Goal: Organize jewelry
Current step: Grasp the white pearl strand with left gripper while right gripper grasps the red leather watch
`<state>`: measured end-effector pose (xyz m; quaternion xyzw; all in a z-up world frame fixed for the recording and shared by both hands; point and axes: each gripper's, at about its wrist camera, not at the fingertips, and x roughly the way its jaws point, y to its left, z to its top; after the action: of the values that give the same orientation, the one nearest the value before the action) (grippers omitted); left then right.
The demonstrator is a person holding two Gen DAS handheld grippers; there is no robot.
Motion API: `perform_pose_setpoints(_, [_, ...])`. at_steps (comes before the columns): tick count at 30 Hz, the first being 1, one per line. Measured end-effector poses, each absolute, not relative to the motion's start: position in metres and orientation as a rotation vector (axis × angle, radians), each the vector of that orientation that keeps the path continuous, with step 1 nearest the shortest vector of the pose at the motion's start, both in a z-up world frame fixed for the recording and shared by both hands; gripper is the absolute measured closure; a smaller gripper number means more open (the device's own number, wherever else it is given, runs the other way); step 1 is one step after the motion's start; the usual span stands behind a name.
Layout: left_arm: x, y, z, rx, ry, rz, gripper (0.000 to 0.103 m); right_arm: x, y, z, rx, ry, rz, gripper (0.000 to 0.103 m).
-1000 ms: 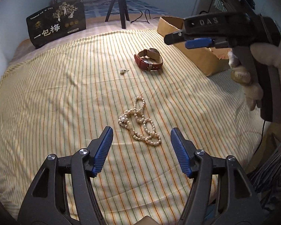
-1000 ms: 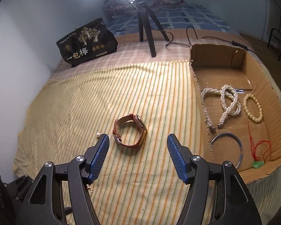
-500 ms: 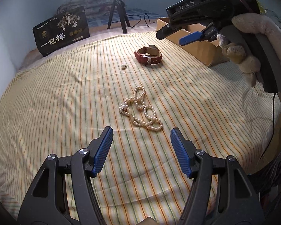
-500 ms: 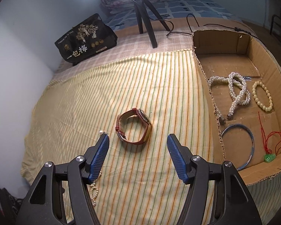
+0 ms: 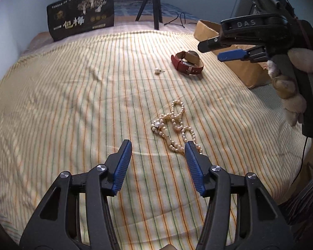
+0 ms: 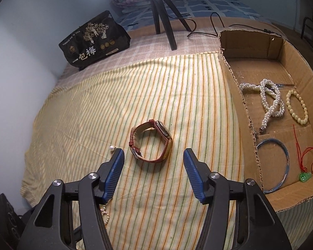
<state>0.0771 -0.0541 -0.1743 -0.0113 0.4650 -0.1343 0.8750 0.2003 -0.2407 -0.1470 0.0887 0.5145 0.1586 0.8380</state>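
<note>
Hovering above the watch [image 6: 151, 143], right gripper [image 6: 153, 170] spread, level.

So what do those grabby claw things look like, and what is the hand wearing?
Each one is a black plastic clamp with two fingers tipped in ribbed blue pads and shiny silver rivets. The left gripper and right gripper look the same. From the side, the right one has white letters "DAS" and a pistol-style handle. The hand holding it wears a fuzzy cream glove with bare fingertips showing.

Cloth [image 5: 73, 104] yellow, green-orange stripes; watch [image 6: 151, 142] red-brown strap; necklace [image 5: 174, 125] cream; bangle [image 6: 281, 152] blue.
</note>
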Motion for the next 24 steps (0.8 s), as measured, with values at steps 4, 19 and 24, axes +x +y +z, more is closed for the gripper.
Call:
perform_pose_setpoints(4, [0.079, -0.059, -0.178, -0.027, 0.99, -0.29, 0.048, 0.201, -0.239, -0.148, 0.184, 1.089, 0.336, 0.046])
perform_pose_setpoints(19, [0.098, -0.068, -0.192, -0.015, 1.038, -0.248, 0.079, 0.204, -0.234, -0.151, 0.149, 1.092, 0.321, 0.05])
perform_pose_setpoints(24, [0.101, -0.058, -0.195, -0.06, 1.058, -0.242, 0.097, 0.207, -0.234, -0.153, 0.151, 1.094, 0.315, 0.05])
